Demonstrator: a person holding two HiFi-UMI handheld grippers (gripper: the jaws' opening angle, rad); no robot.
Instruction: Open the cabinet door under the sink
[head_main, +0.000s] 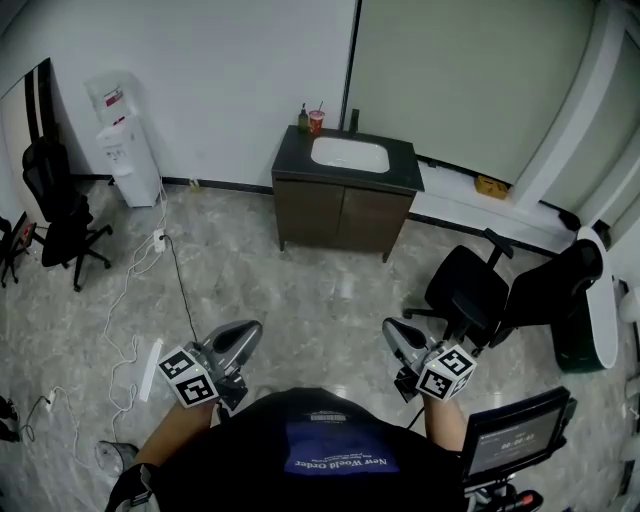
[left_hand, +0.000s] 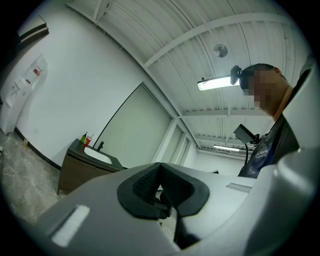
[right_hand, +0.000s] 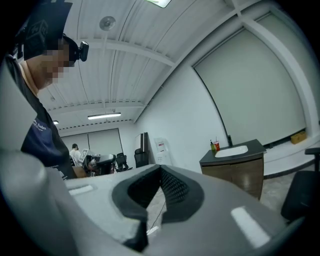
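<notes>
A dark brown sink cabinet (head_main: 340, 215) stands against the far wall, its two doors closed under a white basin (head_main: 350, 155). It is well away from both grippers, across open floor. My left gripper (head_main: 245, 335) and right gripper (head_main: 395, 335) are held low and close to my body, pointing toward the cabinet. Both are shut with nothing between the jaws. The left gripper view shows its shut tips (left_hand: 160, 165) with the cabinet (left_hand: 75, 172) small at the left. In the right gripper view the shut tips (right_hand: 160, 167) sit left of the cabinet (right_hand: 240, 167).
A water dispenser (head_main: 125, 150) stands at the back left, with an office chair (head_main: 60, 215) beside it. White cables (head_main: 130, 290) and a power strip (head_main: 150, 368) lie on the floor at left. Black chairs (head_main: 480, 290) stand at right. A bottle (head_main: 303, 120) and a cup (head_main: 316, 122) stand on the counter.
</notes>
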